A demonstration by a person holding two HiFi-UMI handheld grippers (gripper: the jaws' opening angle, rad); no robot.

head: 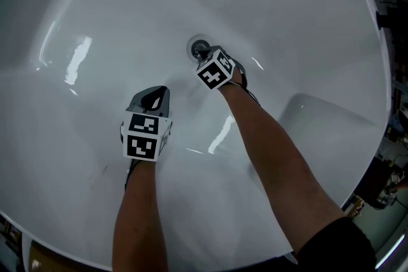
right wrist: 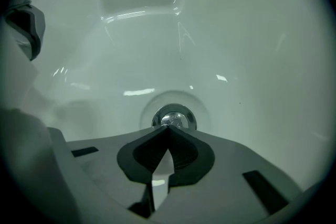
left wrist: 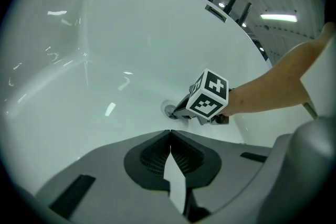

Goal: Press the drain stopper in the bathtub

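Low in the tub (head: 76, 156), with the stopper (right wrist: 174, 117) at twelve o'clock right by my right gripper's (right wrist: 168, 127) closed, empty tips, I'd press squarely on its centre, while my left gripper (head: 156, 93), likewise closed on nothing, sits at its seven o'clock.

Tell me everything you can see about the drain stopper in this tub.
The drain stopper is a small round cap of shiny, chrome-looking metal that mirrors its surroundings, with a metal rim around it. It sits in a shallow round dip at the lowest part of the white bathtub floor. The right gripper, jaws shut and empty, has its tips at the stopper's near edge. Whether they actually press on it, and whether it is up or down, cannot be told.
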